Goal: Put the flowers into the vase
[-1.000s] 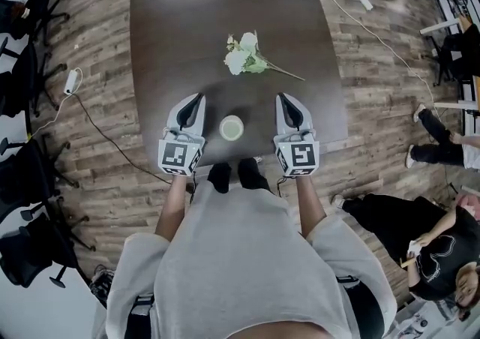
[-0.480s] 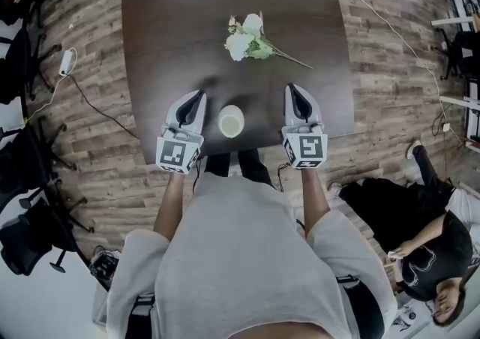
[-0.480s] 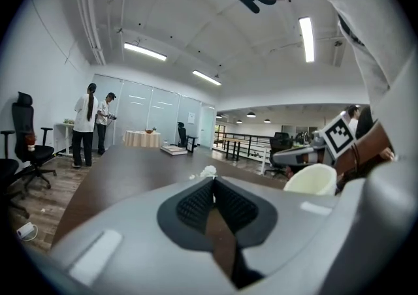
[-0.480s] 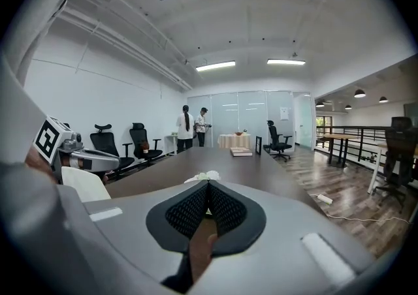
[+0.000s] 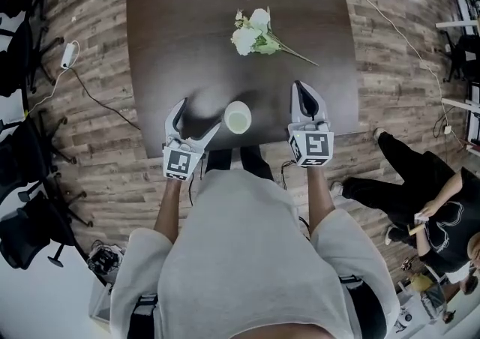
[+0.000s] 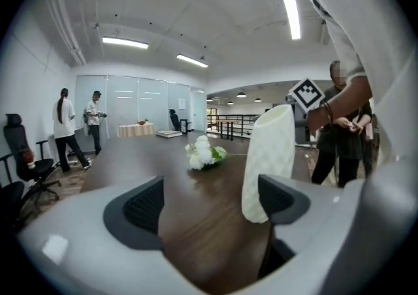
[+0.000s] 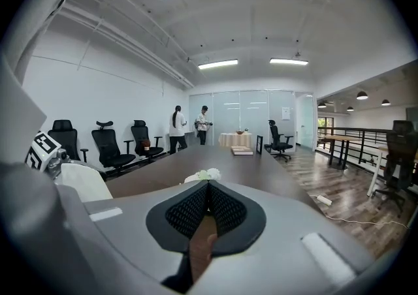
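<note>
The flowers (image 5: 255, 34) lie flat on the dark table (image 5: 187, 15), well ahead of both my tools, white heads toward my left, thin stem trailing off to the right. From my right gripper (image 5: 300, 90) I see only the tops of the blooms over its jaws; the stems are hidden behind them. That gripper is pressed together with nothing between its pads.

The vase (image 5: 238, 117), white and textured, stands upright between my two tools, closer to the left one. My left gripper (image 5: 196, 118) is spread wide, and the vase sits just by its right-hand jaw. I cannot tell whether pad and vase touch. In the right gripper view the vase is cut off at the left edge. Beyond the table's far end, people stand small and indistinct.
</note>
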